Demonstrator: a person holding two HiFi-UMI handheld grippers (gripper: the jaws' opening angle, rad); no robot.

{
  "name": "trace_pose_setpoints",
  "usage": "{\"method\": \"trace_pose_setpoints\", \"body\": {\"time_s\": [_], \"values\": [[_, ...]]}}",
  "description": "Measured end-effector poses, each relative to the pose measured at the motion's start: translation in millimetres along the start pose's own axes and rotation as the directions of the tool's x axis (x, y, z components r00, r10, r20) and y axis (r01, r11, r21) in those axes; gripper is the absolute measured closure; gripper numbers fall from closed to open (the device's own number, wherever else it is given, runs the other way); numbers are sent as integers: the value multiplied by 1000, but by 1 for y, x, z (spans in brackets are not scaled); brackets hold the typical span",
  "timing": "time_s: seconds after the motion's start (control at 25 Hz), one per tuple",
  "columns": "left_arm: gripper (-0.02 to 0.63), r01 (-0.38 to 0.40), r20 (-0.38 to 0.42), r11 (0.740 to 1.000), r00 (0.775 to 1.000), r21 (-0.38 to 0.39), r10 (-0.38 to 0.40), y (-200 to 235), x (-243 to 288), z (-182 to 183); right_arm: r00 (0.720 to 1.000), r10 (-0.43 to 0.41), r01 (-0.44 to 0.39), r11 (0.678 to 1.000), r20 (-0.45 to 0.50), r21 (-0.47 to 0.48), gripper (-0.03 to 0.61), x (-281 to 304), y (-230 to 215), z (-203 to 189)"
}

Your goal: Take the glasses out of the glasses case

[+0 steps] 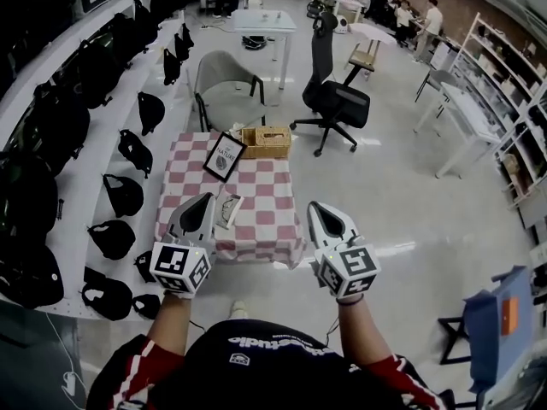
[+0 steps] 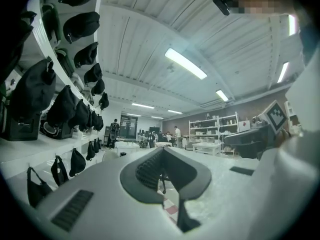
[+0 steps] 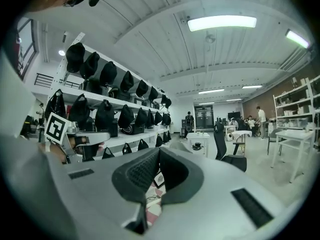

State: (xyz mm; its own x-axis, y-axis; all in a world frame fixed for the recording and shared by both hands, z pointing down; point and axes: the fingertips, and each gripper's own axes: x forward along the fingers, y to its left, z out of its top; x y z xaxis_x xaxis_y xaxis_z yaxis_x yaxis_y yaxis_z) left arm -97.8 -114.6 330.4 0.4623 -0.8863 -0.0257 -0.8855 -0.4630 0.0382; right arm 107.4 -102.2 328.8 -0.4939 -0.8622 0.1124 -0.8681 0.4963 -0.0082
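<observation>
A pale glasses case (image 1: 229,210) lies near the front left of a small table covered by a pink-and-white checked cloth (image 1: 265,203). Dark glasses seem to rest in it, but they are too small to make out. My left gripper (image 1: 203,203) hovers just left of the case, over the table's front left corner, shut with nothing in it. My right gripper (image 1: 324,212) hangs beyond the table's front right corner, also shut and empty. In both gripper views the jaws meet at the tips, left gripper (image 2: 161,153), right gripper (image 3: 157,153), pointing out across the room.
A black picture frame (image 1: 224,155) and a wicker basket (image 1: 266,141) stand at the table's far edge. Shelves of black bags (image 1: 120,196) run along the left. A grey chair (image 1: 224,82) and a black office chair (image 1: 335,92) stand behind the table.
</observation>
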Motion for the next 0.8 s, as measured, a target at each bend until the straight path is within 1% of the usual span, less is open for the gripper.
{"method": "trace_pose_setpoints", "body": {"time_s": [0.16,0.4,0.52,0.72,0.8], "values": [[609,38,-12,999,999,-8,-38,27,21,-1,1000,-14,14,1000,5,12,576,30,2,7],[609,69,-6,998,998,-8,-69,65,47,-1,999,-49,49,999,-5,14,575,62,5,11],[609,85,0,996,996,-10,-85,77,56,-4,998,-69,69,998,-12,9,575,74,5,11],[609,95,8,994,995,-51,-95,97,68,-9,995,-96,96,995,-23,-7,575,87,7,14],[609,101,17,994,995,-51,-100,101,70,-9,995,-101,101,995,-21,-6,576,92,7,15]]}}
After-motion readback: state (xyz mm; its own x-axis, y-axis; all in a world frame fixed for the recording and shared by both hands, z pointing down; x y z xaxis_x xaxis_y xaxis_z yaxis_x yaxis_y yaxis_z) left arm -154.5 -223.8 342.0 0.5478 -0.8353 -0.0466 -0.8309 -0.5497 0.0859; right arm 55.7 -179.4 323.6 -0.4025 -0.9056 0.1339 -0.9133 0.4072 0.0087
